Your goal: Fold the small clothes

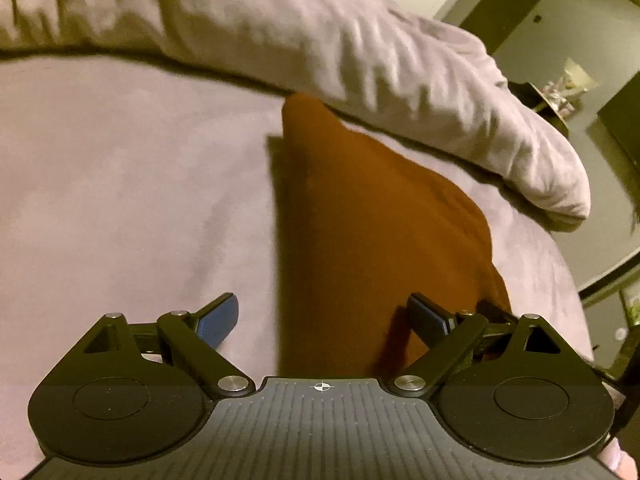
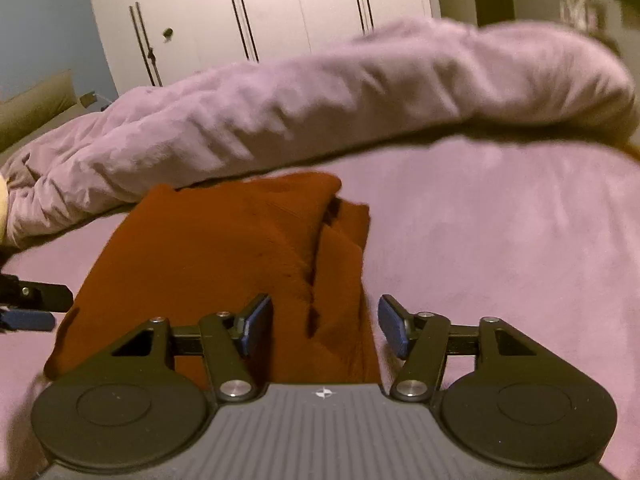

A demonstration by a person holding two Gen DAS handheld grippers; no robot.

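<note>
- You are holding your left gripper (image 1: 325, 322) wide apart over the rust-brown folded cloth garment (image 1: 372, 232).
- You are hovering your right gripper (image 2: 325, 326) wide apart over its near edge, on the lilac bedsheet (image 2: 500, 240).

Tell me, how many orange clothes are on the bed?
1. The orange garment lies on the pink bed sheet, just in front of the bunched duvet, between the open left gripper and open right gripper. The duvet could hide more.
</note>
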